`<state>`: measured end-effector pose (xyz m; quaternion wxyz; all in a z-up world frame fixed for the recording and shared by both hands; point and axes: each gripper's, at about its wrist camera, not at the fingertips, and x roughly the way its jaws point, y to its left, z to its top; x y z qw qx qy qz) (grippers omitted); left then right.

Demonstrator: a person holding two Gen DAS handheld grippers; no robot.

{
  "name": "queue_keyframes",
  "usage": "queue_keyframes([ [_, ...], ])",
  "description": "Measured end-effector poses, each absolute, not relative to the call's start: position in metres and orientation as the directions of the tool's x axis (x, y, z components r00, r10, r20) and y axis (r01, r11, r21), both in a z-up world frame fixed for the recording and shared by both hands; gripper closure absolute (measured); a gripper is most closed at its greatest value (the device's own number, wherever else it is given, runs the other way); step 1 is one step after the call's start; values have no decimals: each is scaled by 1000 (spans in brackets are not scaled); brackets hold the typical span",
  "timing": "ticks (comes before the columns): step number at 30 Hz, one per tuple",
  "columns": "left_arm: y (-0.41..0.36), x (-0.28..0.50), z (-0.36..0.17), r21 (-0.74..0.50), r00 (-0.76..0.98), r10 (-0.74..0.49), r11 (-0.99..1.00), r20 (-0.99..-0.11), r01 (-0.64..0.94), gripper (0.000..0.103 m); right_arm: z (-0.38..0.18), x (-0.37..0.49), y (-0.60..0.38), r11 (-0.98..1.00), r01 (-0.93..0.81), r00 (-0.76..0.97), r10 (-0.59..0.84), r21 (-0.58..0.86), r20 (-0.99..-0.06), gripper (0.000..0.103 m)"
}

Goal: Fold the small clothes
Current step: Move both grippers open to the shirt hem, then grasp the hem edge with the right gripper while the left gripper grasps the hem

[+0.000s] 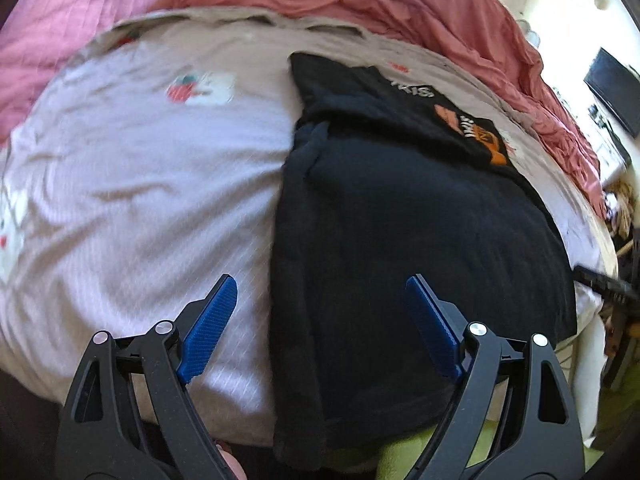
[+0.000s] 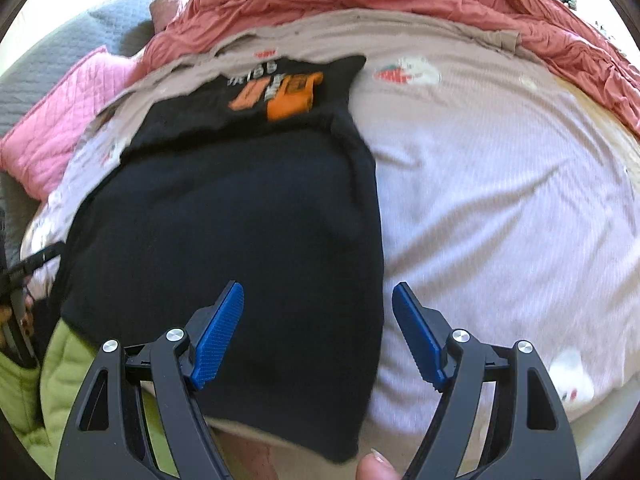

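1. Black T-shirt (image 1: 420, 240) lies partly folded on a pale sheet with strawberry prints (image 1: 140, 180), its near hem hanging past the sheet's near edge over something lime green (image 2: 68, 380).
2. Only the left wrist view shows a dark screen-like rectangle (image 1: 612, 92) and cluttered furniture at far right; the shirt fills the right half there.
3. Only the right wrist view shows a grey quilted cover (image 2: 72, 40) behind the pink quilted pillow (image 2: 68, 120), and a white printed figure (image 2: 572, 376) near the sheet's near edge; the shirt sits left of centre there.
4. Both views show a crumpled coral blanket (image 1: 400, 4) along the far side.
5. Left gripper (image 1: 320, 320) points steeply down with its jaws wide and nothing between them; its fingers straddle the shirt's left edge, one blue pad (image 1: 208, 332) over the sheet.
6. Right gripper (image 2: 318, 332) also tilts down, jaws wide and empty, straddling the shirt's right edge.
7. A fingertip (image 2: 376, 466) shows at the bottom of the right view.
8. The shirt's upper part shows an orange and white print (image 2: 280, 92); a folded-over layer covers the rest. Motion blur softens the details.
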<state>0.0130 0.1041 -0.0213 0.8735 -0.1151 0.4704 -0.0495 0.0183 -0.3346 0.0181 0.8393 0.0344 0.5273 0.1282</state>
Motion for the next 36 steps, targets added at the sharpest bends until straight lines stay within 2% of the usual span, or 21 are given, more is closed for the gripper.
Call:
queue_keyframes([
  [4, 107, 8, -27, -260, 530, -201, 965, -824, -39, 24, 11, 3, -341, 967, -174, 380, 239, 185, -893, 28],
  [7, 103, 8, -33, -234, 504, -181, 971, -845, -45, 24, 5, -4, -341, 965, -178, 356, 247, 195, -901, 43],
  [10, 99, 8, -34, -208, 494, -161, 977, -855, -41, 24, 3, -10, -340, 963, -184, 354, 254, 199, -900, 68],
  [11, 98, 7, -35, -203, 494, -157, 978, -855, -41, 25, 4, -10, -340, 960, -187, 355, 263, 208, -897, 81],
  [12, 99, 6, -35, -200, 495, -153, 979, -856, -44, 31, 6, -11, -340, 958, -190, 357, 272, 216, -893, 93],
  [13, 100, 4, -35, -195, 496, -145, 979, -856, -51, 41, 8, -11, -340, 955, -193, 360, 282, 225, -889, 94],
  [14, 102, 2, -34, -197, 500, -141, 979, -854, -61, 46, 10, -11, -340, 951, -196, 361, 295, 237, -885, 94],
  [16, 107, 0, -34, -216, 503, -152, 974, -851, -71, 63, 11, -10, -341, 946, -207, 361, 310, 249, -880, 94],
  [19, 114, -6, -34, -254, 510, -178, 964, -842, -84, 73, 4, -8, -344, 946, -195, 344, 314, 260, -885, 91],
  [25, 109, -12, -31, -259, 518, -193, 964, -833, -58, 76, -2, -2, -344, 936, -187, 342, 346, 298, -874, 85],
  [28, 105, -13, -30, -292, 516, -235, 956, -824, -31, 82, -3, 1, -342, 935, -191, 346, 349, 298, -871, 85],
  [29, 105, -12, -31, -307, 512, -250, 951, -821, -27, 84, -2, 1, -343, 934, -194, 347, 352, 301, -869, 85],
  [30, 106, -12, -34, -299, 510, -238, 953, -826, -40, 95, -2, 1, -344, 932, -196, 348, 357, 305, -867, 87],
  [32, 109, -11, -36, -309, 511, -237, 949, -826, -58, 98, 1, -1, -347, 927, -200, 357, 370, 317, -857, 92],
  [36, 109, -13, -21, -313, 557, -237, 949, -796, -44, 100, 12, -1, -354, 904, -211, 390, 426, 372, -816, 94],
])
